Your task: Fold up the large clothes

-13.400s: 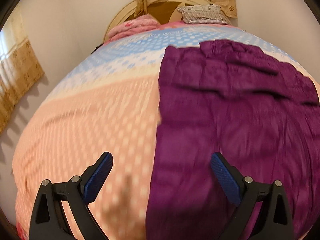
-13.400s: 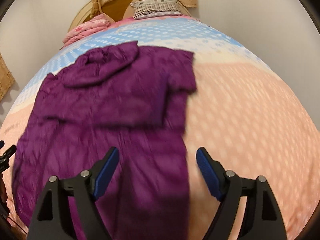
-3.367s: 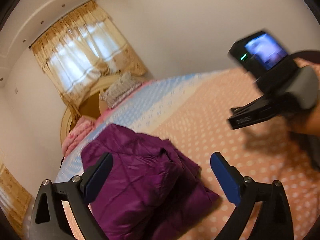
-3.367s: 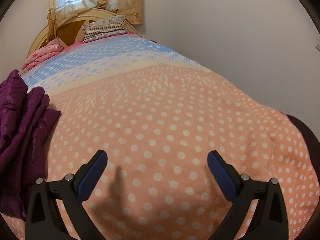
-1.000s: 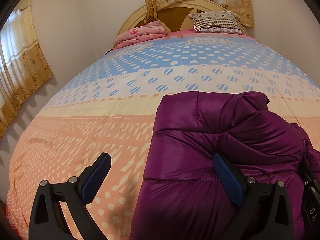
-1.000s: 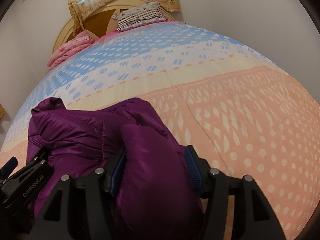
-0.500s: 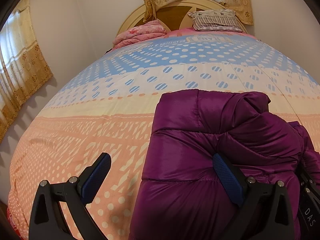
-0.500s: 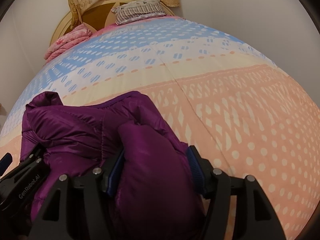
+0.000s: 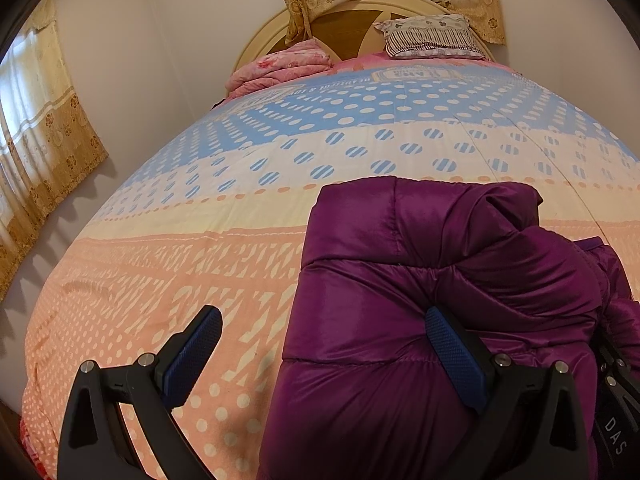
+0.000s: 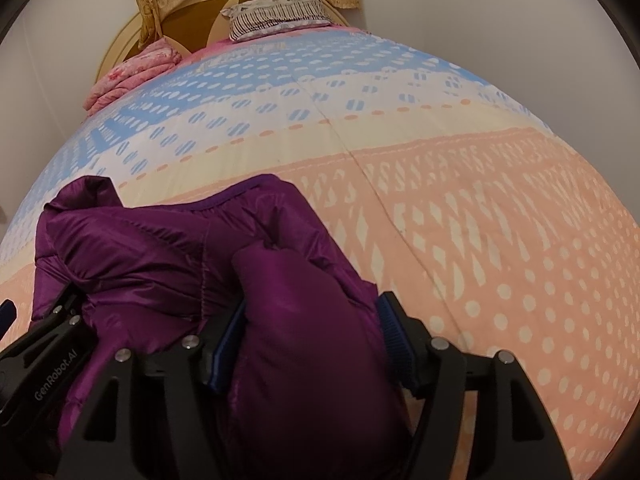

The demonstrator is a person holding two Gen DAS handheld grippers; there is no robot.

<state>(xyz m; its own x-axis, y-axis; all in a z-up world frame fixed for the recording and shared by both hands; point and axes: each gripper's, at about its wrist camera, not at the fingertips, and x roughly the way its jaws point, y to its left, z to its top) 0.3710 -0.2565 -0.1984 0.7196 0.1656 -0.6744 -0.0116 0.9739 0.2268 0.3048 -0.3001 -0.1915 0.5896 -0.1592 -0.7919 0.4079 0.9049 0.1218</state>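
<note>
Left wrist view: the purple puffer jacket (image 9: 420,300), shiny and quilted, lies bundled in folds on the dotted bedspread (image 9: 200,240). The left gripper (image 9: 324,344) is spread wide, its right finger pressing the jacket's top. The right gripper (image 10: 308,332) is clamped around a puffy fold.

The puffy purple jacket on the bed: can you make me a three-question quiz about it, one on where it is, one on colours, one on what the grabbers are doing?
1. Where does the puffy purple jacket lie?
A. on the dotted bedspread
B. on the striped pillow
C. on the floor

2. What colour are the gripper pads?
A. red
B. blue
C. green

3. What is the right gripper doing?
A. hanging open
B. squeezing a jacket fold
C. holding the pillow

Answers: 1 A, bedspread shows around it; 2 B, the pads are blue; 3 B, fabric bulges between its fingers, while the left gripper stands wide open.
</note>
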